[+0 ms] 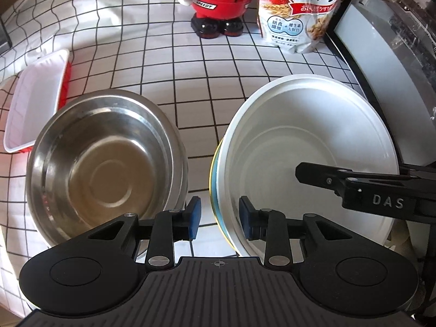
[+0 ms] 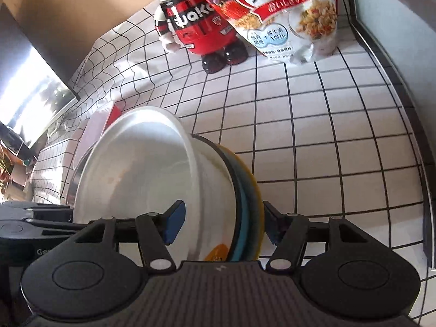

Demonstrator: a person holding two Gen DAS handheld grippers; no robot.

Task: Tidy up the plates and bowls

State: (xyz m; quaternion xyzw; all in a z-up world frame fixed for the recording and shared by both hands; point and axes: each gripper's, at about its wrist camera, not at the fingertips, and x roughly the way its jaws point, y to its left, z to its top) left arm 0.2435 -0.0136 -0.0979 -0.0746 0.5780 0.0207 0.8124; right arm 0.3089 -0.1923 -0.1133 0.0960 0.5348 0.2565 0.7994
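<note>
Left tongs (image 1: 219,219) are parted astride the near rim of the stack (image 1: 308,163), gripping nothing. Right tongs (image 2: 222,224) straddle its far rim, apparently unclamped. White bowl nests on blue and yellow plates beside the steel bowl (image 1: 106,160) on the tabletop (image 1: 218,81). Close both evenly; lift level.

The table (image 1: 152,54) wore a white cloth with a black grid. On it, near left, sat a steel bowl (image 1: 106,160); just beside its far left, a red-sided white tray (image 1: 35,103). Near right lay the stacked white bowl (image 1: 308,147). Far off stood a red figurine (image 1: 218,8) and a cereal bag (image 1: 297,13).
</note>
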